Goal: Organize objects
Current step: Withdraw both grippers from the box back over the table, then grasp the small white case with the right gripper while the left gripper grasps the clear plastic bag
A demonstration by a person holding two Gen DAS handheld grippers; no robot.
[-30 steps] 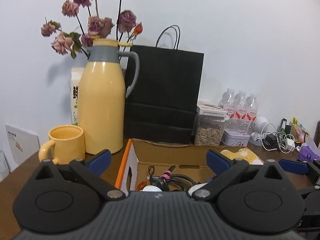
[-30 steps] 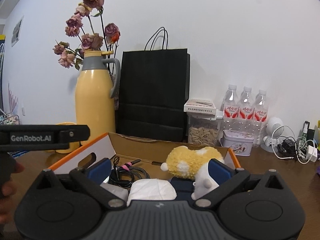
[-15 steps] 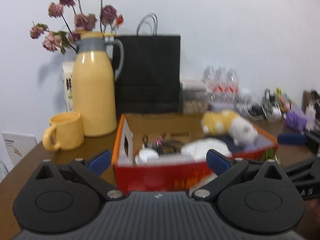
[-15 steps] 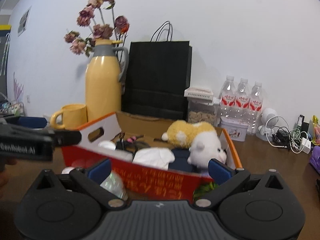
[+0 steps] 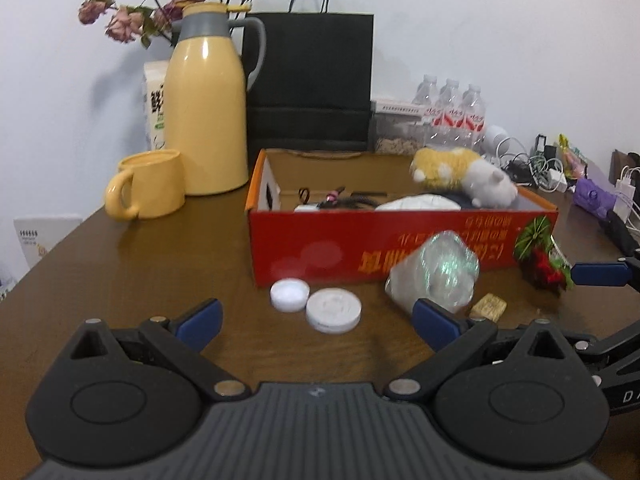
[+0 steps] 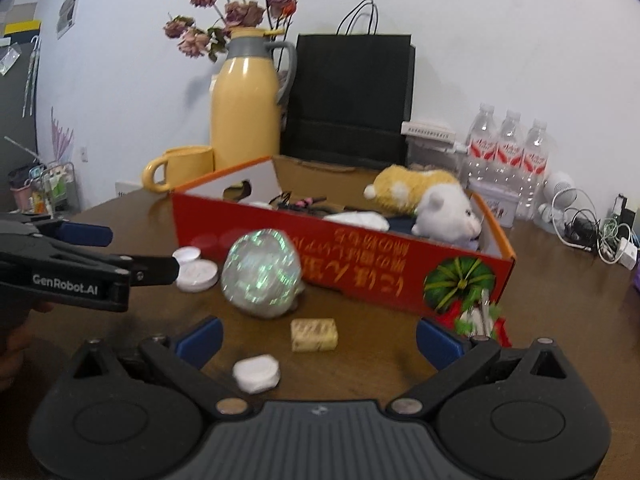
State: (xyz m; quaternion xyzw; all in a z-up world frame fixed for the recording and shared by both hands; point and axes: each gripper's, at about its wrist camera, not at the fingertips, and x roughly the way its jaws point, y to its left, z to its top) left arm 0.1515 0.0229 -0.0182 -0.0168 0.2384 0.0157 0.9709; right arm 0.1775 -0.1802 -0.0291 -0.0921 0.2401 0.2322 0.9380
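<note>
A red cardboard box (image 5: 360, 236) (image 6: 360, 256) stands on the brown table, holding a yellow-and-white plush toy (image 5: 460, 172) (image 6: 420, 196), black cables and a white cloth. In front of it lie two white round lids (image 5: 334, 310) (image 6: 196, 272), a shiny crumpled clear bag (image 5: 434, 276) (image 6: 262, 272), a small tan block (image 5: 488, 307) (image 6: 314, 334), a red-green ornament (image 5: 540, 260) (image 6: 476, 312) and a small white roll (image 6: 256, 374). My left gripper (image 5: 316, 320) is open just short of the lids. My right gripper (image 6: 319, 340) is open near the tan block, holding nothing.
Behind the box stand a yellow thermos jug (image 5: 204, 112) with dried flowers, a yellow mug (image 5: 148, 190), a black paper bag (image 5: 308, 80) and water bottles (image 5: 452, 112). Chargers and cables (image 5: 532, 164) and a purple item (image 5: 592, 196) crowd the right side.
Both grippers have pulled back from over the box toward the near table edge. The box now sits farther off, and the loose items in front of it have come into view.
</note>
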